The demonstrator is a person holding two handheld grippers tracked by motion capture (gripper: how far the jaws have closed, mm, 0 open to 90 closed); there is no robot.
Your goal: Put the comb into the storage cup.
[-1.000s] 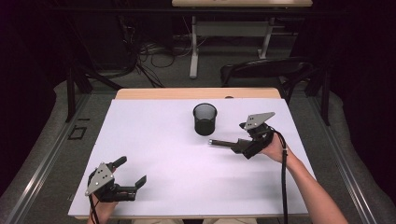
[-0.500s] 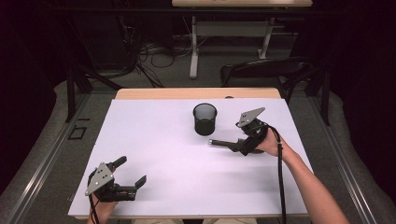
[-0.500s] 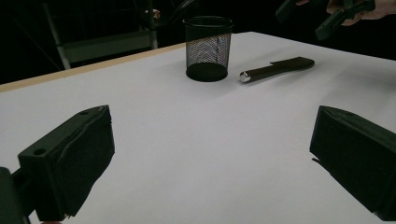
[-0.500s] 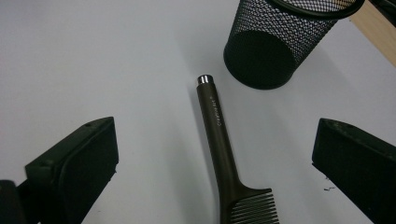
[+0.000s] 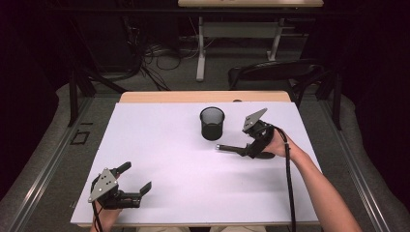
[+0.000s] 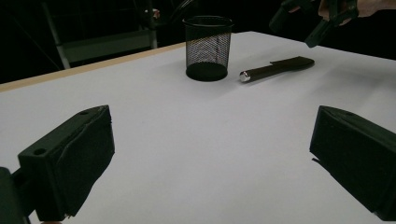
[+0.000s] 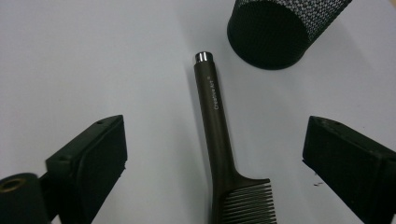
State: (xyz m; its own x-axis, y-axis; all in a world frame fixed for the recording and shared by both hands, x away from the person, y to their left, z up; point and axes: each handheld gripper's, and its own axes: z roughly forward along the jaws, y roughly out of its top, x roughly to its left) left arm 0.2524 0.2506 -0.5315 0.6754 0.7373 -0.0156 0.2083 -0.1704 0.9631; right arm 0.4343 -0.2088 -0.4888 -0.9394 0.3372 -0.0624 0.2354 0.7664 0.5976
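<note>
A dark comb [image 5: 231,148] with a silver-tipped handle lies flat on the white table [image 5: 159,135], just right of a black mesh cup [image 5: 212,123]. My right gripper [image 5: 249,145] hovers over the comb's toothed end and is open. Its jaws have just been closing a little. In the right gripper view the comb [image 7: 217,121] runs up between the jaws without touching either pad, handle tip toward the cup [image 7: 280,28]. My left gripper [image 5: 135,177] rests open and empty at the table's front left. From there the cup [image 6: 208,46] and comb [image 6: 275,67] lie far ahead.
A wooden strip [image 5: 203,96] edges the table's far side. Beyond it stand a dark chair [image 5: 275,75], table legs and floor cables. Wide bare white surface lies between the two grippers.
My right gripper has shifted a little left, toward the cup, over the comb. The comb, the cup and the left gripper have stayed put.
</note>
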